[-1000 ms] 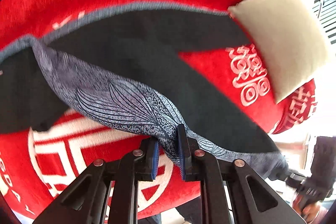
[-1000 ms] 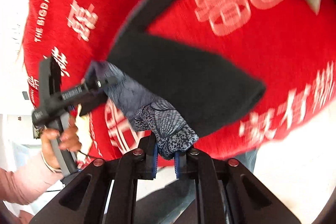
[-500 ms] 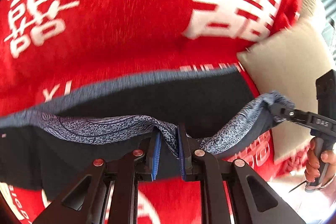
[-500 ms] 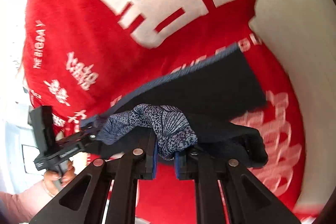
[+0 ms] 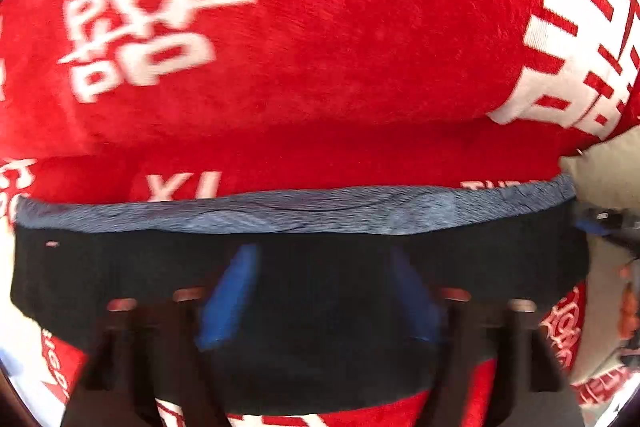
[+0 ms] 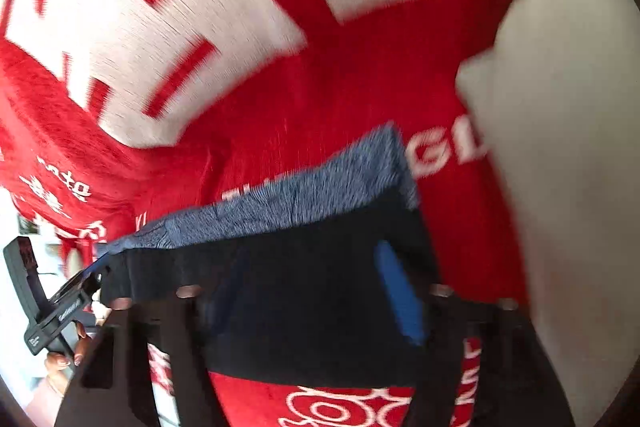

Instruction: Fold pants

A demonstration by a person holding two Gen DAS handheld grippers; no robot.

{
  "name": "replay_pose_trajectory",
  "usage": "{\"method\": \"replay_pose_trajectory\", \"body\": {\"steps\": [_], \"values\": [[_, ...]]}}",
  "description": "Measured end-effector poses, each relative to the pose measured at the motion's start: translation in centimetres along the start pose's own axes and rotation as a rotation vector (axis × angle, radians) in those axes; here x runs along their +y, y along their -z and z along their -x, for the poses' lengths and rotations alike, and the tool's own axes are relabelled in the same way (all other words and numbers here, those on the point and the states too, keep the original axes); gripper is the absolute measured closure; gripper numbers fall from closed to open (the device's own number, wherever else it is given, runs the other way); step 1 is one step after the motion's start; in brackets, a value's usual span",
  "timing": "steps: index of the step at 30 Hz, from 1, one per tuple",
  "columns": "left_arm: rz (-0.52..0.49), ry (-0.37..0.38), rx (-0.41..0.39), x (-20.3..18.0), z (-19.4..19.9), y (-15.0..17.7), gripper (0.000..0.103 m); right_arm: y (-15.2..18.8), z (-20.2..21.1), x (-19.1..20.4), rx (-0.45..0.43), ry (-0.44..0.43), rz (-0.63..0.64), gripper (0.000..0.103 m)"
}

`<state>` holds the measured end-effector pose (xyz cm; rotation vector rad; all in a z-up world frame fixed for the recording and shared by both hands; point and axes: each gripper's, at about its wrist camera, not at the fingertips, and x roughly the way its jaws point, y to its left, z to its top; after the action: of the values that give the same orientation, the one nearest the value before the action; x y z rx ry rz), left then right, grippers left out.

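Note:
The pants (image 5: 304, 267) are dark navy with a blue-grey patterned band (image 5: 296, 213) along their far edge. They lie folded flat on the red blanket (image 5: 320, 27). My left gripper (image 5: 320, 291) is open, its blue pads spread wide over the dark cloth, holding nothing. In the right wrist view the pants (image 6: 304, 291) lie the same way, with the patterned band (image 6: 280, 203) on the far side. My right gripper (image 6: 316, 291) is open over the pants' right end. The left gripper (image 6: 60, 307) shows at the pants' left end. Both views are blurred.
The red blanket (image 6: 360, 75) with large white characters covers the surface. A cream pillow (image 6: 568, 167) lies just right of the pants and shows at the right edge of the left wrist view (image 5: 608, 179). The right gripper (image 5: 608, 227) shows there too.
Both grippers carried the patterned edge forward over the dark cloth, laid it flat and opened. The fold now lies on the blanket, released from both jaws.

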<state>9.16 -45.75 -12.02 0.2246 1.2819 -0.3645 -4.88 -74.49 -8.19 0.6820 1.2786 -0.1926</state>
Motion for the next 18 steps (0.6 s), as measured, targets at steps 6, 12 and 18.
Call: {"method": "replay_pose_trajectory", "body": {"steps": [6,12,18], "values": [[-0.018,-0.050,0.063,-0.5,-1.4,2.5,0.026,-0.4,1.0,1.5,-0.018,0.190,0.146,0.031],[-0.024,-0.088,0.086,-1.4,-2.9,3.1,0.025,-2.8,-4.5,0.5,0.099,0.281,0.159,0.082],[-0.011,-0.130,0.081,-0.1,-2.7,2.6,0.025,-3.4,-4.8,1.2,0.101,0.379,0.229,0.079]]}}
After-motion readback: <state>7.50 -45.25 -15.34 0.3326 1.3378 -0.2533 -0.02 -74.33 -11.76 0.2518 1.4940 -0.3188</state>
